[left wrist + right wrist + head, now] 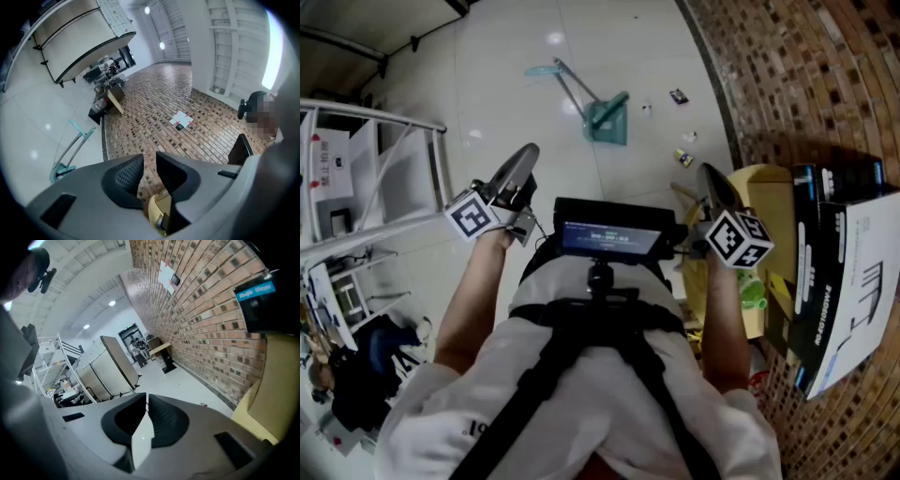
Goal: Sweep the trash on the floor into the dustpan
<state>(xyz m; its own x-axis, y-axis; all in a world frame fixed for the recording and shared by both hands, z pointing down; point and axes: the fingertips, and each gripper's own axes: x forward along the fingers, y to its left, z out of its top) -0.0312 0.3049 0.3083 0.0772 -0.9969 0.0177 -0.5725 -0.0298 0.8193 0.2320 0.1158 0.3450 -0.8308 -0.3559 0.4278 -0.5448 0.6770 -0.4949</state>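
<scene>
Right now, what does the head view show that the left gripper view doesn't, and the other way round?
Only the head view: the scattered trash on the white floor beyond the dustpan, and the black boxes at the right.
Only the left gripper view: a white sheet stuck on the brick, and the left gripper seen along its own jaws, which are slightly apart with nothing gripped.
Both: the teal dustpan lying on the floor, and the brick wall.

Left gripper (149,160) ajar, right gripper (146,399) closed
</scene>
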